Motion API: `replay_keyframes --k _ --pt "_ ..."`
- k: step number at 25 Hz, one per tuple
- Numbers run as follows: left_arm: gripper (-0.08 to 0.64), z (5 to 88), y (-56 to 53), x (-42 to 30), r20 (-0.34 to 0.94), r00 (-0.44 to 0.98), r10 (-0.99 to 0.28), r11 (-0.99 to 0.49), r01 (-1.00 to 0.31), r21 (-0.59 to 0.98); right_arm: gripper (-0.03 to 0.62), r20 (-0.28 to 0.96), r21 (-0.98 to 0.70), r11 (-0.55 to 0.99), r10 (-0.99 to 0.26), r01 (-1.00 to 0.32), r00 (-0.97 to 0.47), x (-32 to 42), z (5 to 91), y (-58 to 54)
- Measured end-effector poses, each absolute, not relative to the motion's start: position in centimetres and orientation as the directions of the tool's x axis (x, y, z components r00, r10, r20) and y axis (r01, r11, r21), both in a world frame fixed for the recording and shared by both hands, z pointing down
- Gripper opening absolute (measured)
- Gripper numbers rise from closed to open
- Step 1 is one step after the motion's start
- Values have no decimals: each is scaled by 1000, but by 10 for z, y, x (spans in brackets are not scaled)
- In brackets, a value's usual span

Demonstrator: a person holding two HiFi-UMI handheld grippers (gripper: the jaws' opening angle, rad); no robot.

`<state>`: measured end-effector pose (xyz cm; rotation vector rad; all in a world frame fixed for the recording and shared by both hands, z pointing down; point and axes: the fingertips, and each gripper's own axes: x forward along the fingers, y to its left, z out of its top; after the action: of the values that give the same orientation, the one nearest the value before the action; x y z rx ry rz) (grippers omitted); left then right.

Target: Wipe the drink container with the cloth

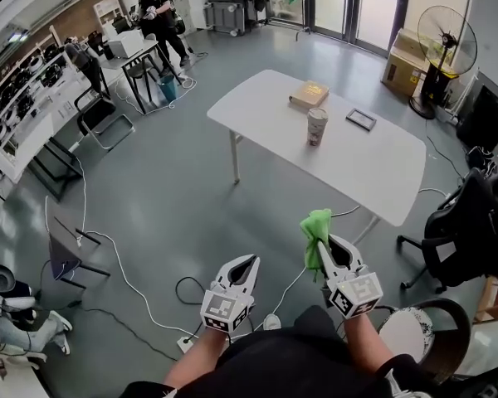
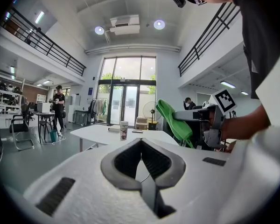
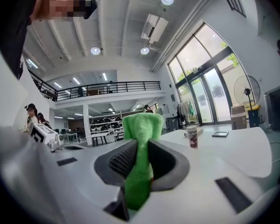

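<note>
Right now your right gripper (image 3: 141, 144) is pinching the green cloth (image 3: 140, 124). Its two jaws are pressed in on the fabric, which fills the gap between the pads. One bunched end stands up past the tips and the other end hangs down behind them. In the head view the cloth sticks up from the gripper's nose in a loose, folded tuft.

Your left gripper (image 2: 141, 143) carries nothing. Its jaws are pressed together, the tips meet, and only the hollow between the pads shows behind them. You hold both grippers low and close to your body, side by side and apart from each other, over the grey floor (image 1: 166, 197).

The drink container (image 1: 317, 127) stands upright on the white table (image 1: 266, 106), well ahead of both grippers, and neither of them touches it. It is a tall cup with a pale lid and a patterned wall. Near it on the tabletop a tan book (image 1: 309, 94) lies on the far side, and a dark flat device (image 1: 361, 119) lies to its right.

Past the table's far end stand a pedestal fan (image 1: 445, 36) and a cardboard box (image 1: 402, 65). A black office chair (image 1: 473, 222) sits to your right.
</note>
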<state>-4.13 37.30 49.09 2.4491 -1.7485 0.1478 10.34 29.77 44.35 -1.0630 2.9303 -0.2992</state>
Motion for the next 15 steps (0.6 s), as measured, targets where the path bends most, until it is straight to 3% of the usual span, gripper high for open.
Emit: replay_keyframes --k 15 --pt "12 505 267 -68 155 323 -934 -315 -946 71 78 56 -199 747 -638 -634 -768 78 457 190"
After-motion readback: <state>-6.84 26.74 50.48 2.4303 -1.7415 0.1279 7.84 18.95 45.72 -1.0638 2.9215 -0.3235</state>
